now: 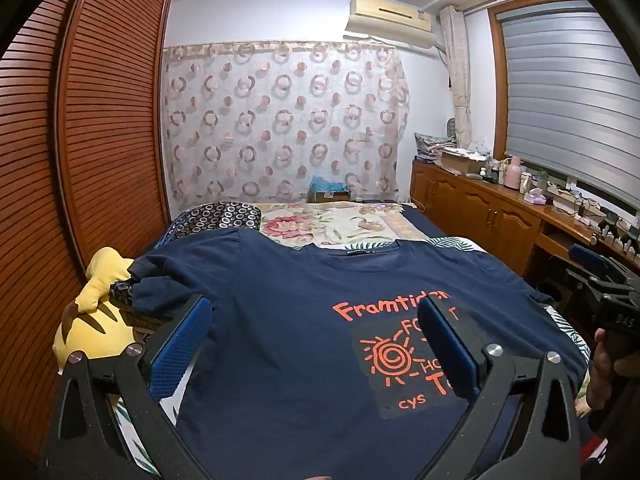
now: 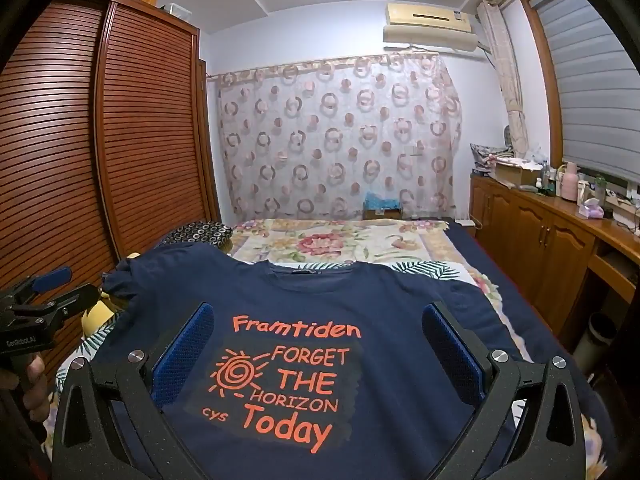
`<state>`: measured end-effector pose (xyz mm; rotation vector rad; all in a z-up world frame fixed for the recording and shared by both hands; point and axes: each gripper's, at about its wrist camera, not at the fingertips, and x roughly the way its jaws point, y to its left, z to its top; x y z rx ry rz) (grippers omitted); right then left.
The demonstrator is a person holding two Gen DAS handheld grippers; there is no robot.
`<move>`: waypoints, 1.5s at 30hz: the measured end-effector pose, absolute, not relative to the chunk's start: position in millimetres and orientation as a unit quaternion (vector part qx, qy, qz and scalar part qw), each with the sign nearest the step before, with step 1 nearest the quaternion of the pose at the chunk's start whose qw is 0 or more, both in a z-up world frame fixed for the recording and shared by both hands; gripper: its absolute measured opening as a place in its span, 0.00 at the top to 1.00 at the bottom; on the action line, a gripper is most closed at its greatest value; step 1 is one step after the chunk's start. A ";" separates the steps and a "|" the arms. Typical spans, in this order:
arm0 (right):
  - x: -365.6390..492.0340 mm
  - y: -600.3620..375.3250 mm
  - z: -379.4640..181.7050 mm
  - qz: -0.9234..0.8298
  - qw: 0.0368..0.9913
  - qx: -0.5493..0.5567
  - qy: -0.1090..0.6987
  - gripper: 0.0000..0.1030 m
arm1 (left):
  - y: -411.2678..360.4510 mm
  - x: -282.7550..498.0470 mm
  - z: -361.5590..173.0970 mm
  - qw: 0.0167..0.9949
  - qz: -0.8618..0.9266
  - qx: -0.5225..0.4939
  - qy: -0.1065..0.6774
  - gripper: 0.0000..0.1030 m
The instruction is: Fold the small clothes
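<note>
A navy T-shirt with orange print lies face up on the bed, collar at the far end; it also shows in the right wrist view. Its left sleeve is bunched up. My left gripper is open and empty, hovering above the shirt's lower left half. My right gripper is open and empty above the print. The right gripper also appears at the right edge of the left view, and the left one at the left edge of the right view.
A yellow plush toy lies at the bed's left edge by the slatted wardrobe. A floral quilt and a dark patterned pillow lie beyond the shirt. A wooden cabinet with clutter runs along the right.
</note>
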<state>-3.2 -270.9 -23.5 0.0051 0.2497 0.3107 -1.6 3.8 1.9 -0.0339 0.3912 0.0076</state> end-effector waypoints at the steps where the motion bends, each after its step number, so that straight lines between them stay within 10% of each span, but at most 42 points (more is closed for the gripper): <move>1: -3.2 -271.1 -23.5 0.155 0.980 0.003 0.124 0.00 | 4.3 -1.8 2.1 0.981 0.003 -0.017 0.194 0.00; 45: -3.3 -271.0 -23.4 0.155 0.980 0.004 0.125 0.00 | 13.2 -4.2 4.3 0.981 0.005 -0.014 0.194 0.00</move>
